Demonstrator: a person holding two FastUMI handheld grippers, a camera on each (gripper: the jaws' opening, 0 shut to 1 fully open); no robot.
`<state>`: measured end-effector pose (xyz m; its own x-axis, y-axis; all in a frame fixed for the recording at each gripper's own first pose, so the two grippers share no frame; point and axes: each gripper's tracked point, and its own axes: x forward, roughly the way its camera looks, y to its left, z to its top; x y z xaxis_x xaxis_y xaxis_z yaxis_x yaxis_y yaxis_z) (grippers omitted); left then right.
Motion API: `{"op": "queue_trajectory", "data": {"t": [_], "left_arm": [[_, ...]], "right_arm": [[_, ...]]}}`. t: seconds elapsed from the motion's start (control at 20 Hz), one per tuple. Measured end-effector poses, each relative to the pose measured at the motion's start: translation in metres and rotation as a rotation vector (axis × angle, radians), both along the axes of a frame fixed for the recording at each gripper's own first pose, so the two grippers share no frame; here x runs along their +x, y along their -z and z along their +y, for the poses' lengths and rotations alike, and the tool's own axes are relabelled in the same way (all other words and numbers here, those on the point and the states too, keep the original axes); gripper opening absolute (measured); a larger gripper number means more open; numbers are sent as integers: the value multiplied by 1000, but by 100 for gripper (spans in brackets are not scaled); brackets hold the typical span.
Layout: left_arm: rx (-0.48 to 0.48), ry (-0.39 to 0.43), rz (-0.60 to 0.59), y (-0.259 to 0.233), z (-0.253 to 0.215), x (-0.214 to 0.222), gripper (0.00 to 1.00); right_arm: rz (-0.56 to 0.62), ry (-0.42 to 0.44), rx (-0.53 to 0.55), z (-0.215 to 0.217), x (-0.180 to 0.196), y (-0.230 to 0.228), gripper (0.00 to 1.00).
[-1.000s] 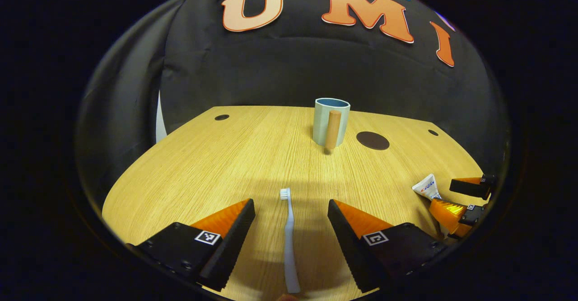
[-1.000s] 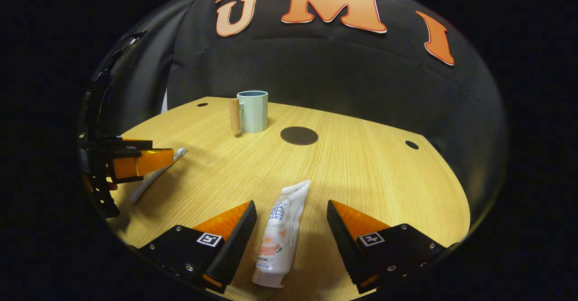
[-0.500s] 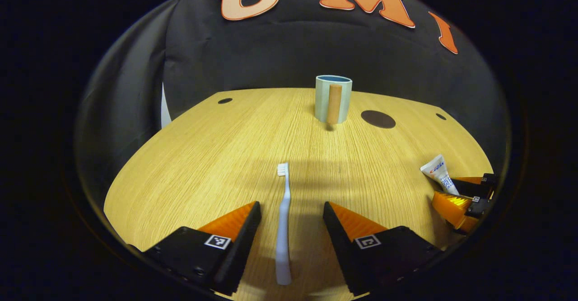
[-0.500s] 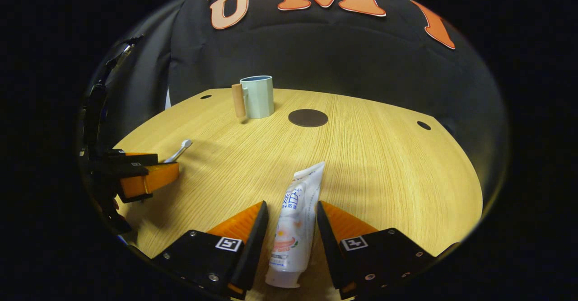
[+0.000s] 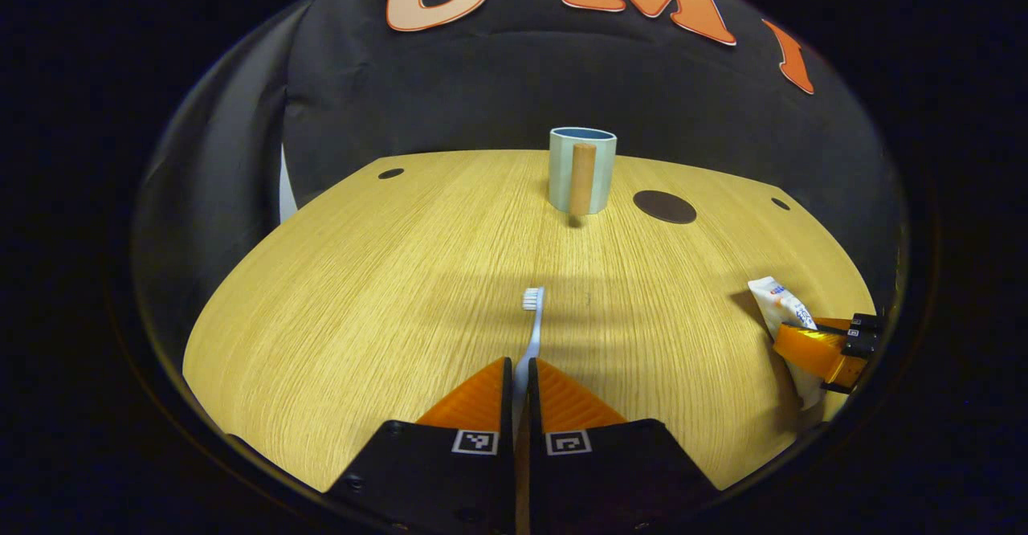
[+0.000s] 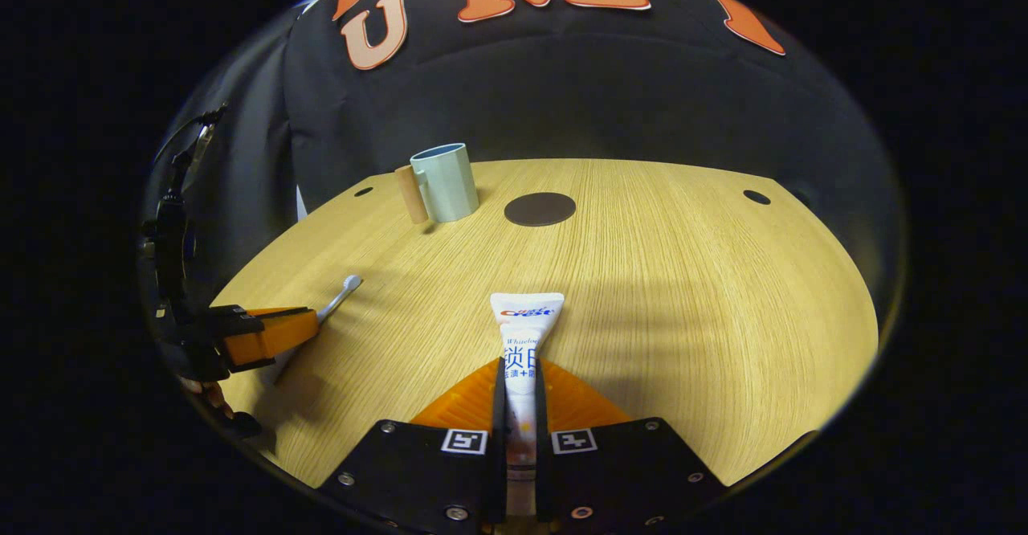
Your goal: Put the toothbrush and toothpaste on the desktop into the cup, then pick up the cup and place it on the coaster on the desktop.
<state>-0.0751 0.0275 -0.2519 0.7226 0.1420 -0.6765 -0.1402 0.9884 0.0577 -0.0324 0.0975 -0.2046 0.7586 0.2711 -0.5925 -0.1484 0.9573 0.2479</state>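
1. the toothbrush (image 5: 531, 334) handle is mostly hidden between the left gripper (image 5: 522, 374) fingers, which are clamped on it; just the neck and bristle head poke out.
2. same deal on the right; the right gripper (image 6: 520, 382) fingers are squeezed onto the toothpaste (image 6: 524, 342), and its cap end is buried down between them.
3. can't tell whether either one is lifted off the counter (image 5: 361, 278) or resting on it.
4. toothbrush runs straight ahead along the fingers, head pointing toward the cup (image 5: 581, 169); toothpaste also runs lengthwise forward, flat crimped end leading.
5. cup stands upright toward the back of the counter, handle facing the left gripper; the dark round coaster (image 6: 540, 209) lies just beside it, bare.
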Motion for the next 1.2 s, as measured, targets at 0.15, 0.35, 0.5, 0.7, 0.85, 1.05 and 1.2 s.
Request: {"op": "queue_trajectory", "data": {"t": [0.15,0.35,0.5,0.7,0.85,1.05,1.2], "left_arm": [[-13,10,-31,-2,2,4,4],[-17,16,-125,-21,2,18,4],[9,30,-224,-48,2,32,4],[22,63,-339,-78,-11,49,4],[-3,84,-410,-102,-27,64,4],[-19,98,-494,-134,-36,86,4],[-39,100,-538,-156,-40,107,4]], "right_arm": [[-57,12,12,-4,9,-17,15],[-117,36,16,-13,18,-38,15],[-157,53,21,-20,23,-54,14],[-232,75,0,-31,31,-77,14],[-288,75,17,-31,35,-98,14],[-377,82,-4,-39,46,-127,14],[-421,94,0,-42,54,-145,14]]}}
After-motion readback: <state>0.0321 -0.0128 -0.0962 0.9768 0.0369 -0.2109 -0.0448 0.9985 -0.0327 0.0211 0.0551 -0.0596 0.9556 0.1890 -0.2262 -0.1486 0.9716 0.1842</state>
